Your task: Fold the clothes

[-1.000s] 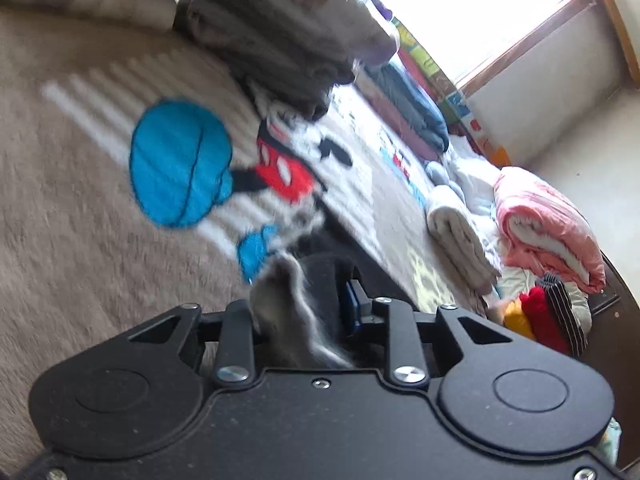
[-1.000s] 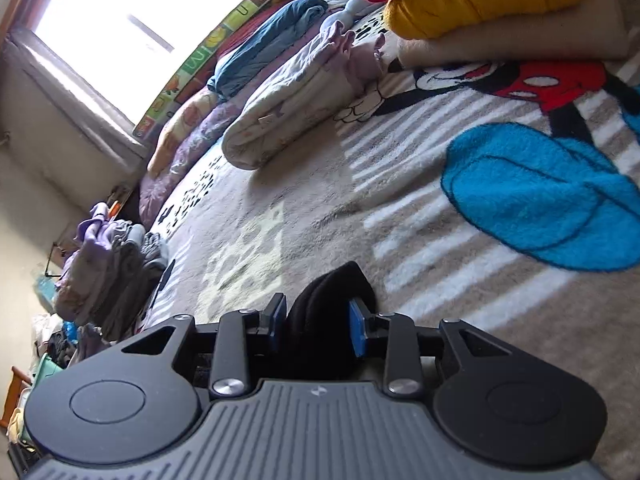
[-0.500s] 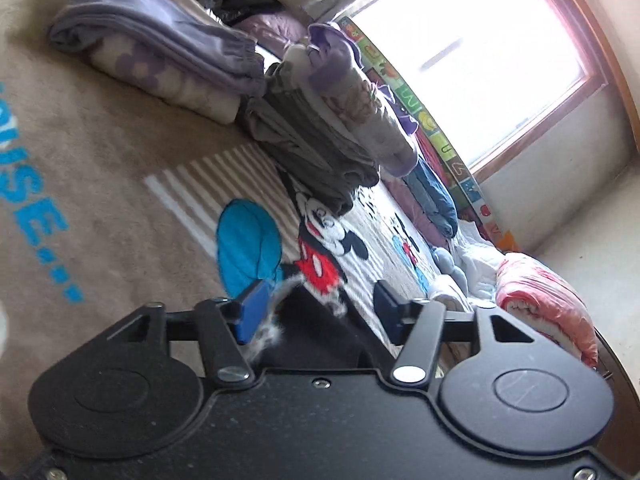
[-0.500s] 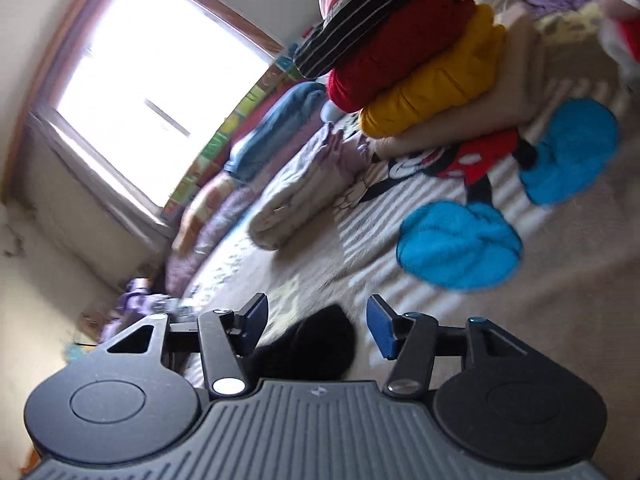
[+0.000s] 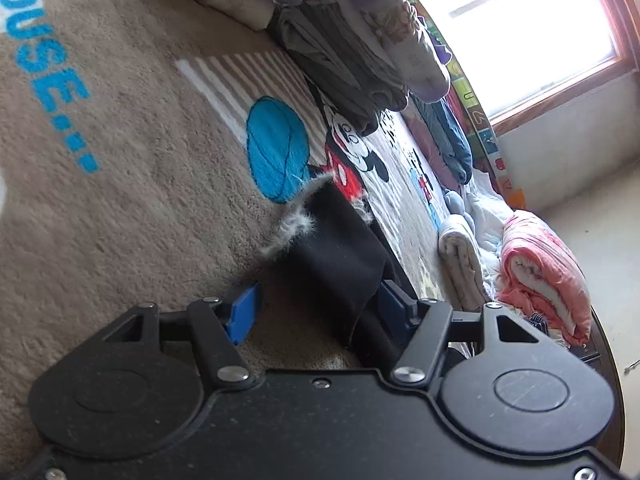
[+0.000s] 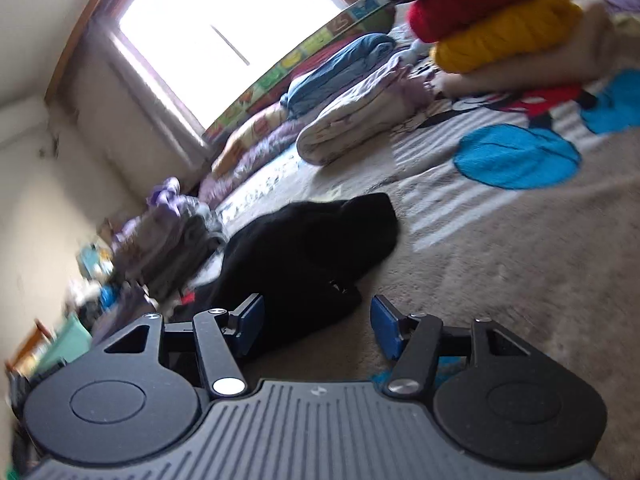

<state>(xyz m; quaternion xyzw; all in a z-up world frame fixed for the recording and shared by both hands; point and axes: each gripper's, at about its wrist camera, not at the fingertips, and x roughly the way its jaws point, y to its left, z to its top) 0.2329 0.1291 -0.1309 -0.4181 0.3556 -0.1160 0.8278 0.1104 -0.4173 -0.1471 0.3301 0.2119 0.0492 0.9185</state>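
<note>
Both grippers have let go since a second ago: each was clamped on the black garment then, and now each stands with its blue pads apart and nothing between them. The left gripper (image 5: 314, 314) hangs just over the garment's near edge, the cloth passing close by its right pad, though whether they touch cannot be told. The right gripper (image 6: 316, 330) sits just short of the black garment (image 6: 308, 248), which lies in a low heap on the tan cartoon-mouse blanket (image 6: 520, 264). Its long axis runs from the gripper's left pad away and to the right, ending in a rounded tip.

Only the left wrist view shows the garment's (image 5: 336, 252) grey furry trim (image 5: 294, 224) along the far edge, and blue lettering (image 5: 44, 68) on the blanket. Only the right wrist view shows the whole dark heap and, farther off, the stack of yellow and red folded clothes (image 6: 504, 20). Both views end at the bright window (image 6: 224, 28).
</note>
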